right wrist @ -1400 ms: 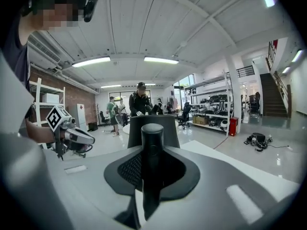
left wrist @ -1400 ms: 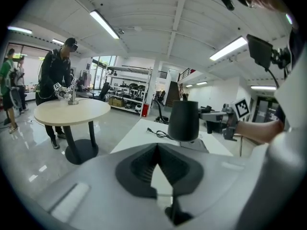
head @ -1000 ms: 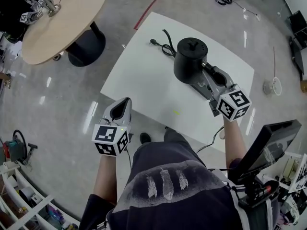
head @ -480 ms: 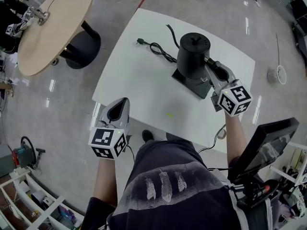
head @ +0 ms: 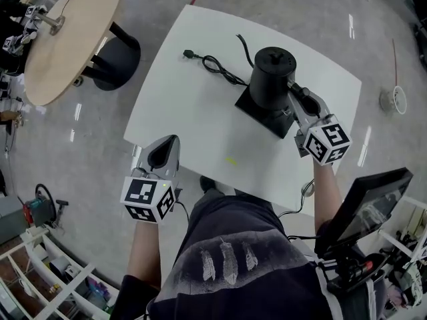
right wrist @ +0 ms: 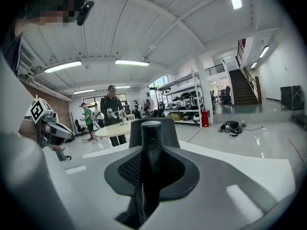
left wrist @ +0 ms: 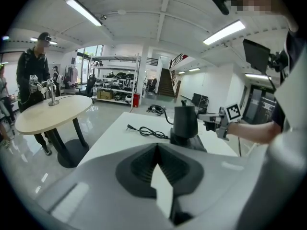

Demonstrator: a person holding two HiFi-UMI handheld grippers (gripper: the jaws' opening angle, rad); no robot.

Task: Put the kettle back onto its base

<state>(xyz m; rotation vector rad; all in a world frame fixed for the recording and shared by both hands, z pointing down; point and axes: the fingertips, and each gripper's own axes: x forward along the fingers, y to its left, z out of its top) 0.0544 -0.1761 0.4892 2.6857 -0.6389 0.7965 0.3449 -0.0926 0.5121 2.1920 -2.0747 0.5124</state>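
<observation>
The left gripper (head: 163,153) is clenched on nothing, its jaws pressed together, and hangs just off the near-left edge of the white rectangular table (head: 190,112), above the glossy grey floor (head: 100,155). Its forearm reaches forward with the gripper tipped downward. The right gripper (head: 294,97) is nearly closed. Its jaws clamp the black handle (right wrist: 147,143) of the black cylindrical electric kettle (head: 272,75) from the person's side, with the right forearm stretched across the table's near edge and pointing only slightly down. The kettle stands upright over the flat black square base (head: 267,120) on the table's right half, though I cannot tell whether it is fully seated. Bare tabletop lies open to the left and toward the person. A black power cord (head: 215,64) curls beyond the base, toward the far-left edge. Well apart on the left stands a round wooden table (head: 67,39).
</observation>
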